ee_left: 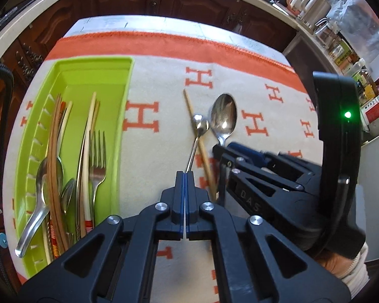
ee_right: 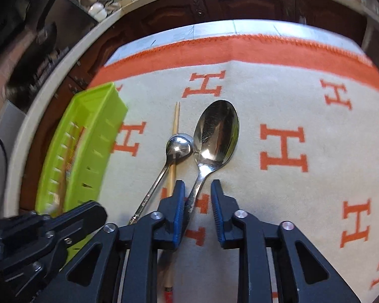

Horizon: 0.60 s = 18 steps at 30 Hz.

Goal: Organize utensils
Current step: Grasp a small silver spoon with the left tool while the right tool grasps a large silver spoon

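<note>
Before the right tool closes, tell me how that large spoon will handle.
The large spoon looks like polished metal, so probably stiff but slippery between the right tool's pads. Its handle is thin and lies flat on the cloth, so a grip may be shallow. Its bowl touches the small spoon, which may get nudged.

"H" on cloth (ee_right: pixel 303 96) ("DAS": right hand-held gripper (ee_left: pixel 250 199))
</note>
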### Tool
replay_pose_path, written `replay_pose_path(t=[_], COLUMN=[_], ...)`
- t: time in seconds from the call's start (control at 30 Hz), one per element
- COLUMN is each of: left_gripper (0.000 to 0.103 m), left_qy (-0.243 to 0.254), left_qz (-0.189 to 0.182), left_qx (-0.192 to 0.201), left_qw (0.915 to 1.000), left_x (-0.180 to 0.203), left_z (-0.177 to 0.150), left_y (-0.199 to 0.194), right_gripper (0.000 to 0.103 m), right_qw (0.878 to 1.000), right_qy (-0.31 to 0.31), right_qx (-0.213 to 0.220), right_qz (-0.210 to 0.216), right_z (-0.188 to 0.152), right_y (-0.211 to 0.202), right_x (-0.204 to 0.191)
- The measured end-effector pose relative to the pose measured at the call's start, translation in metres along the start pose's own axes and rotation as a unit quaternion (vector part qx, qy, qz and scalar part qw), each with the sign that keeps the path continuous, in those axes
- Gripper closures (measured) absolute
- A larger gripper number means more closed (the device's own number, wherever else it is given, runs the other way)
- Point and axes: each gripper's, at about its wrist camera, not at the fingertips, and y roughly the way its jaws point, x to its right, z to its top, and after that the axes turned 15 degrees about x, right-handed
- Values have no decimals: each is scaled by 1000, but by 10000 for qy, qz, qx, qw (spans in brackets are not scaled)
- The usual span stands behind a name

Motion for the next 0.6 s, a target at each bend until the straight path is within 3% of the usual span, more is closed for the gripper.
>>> replay_pose_path(t=[0.17,0.6], left_gripper=[103,102], left_qy=[-17,285], left_qz=[-36,64], left_qx=[-103,-380], left_qw=[9999,9989], left_x=[0,17], left_z=[-9,-4], left_y=[7,45], right_gripper=[96,97], right_qw=[9983,9989], right_qy=[-446,414], right_qx=[25,-57], right_qz=[-361,218], right_z=[0,-3], right_y=[6,0], right_x=[-14,29])
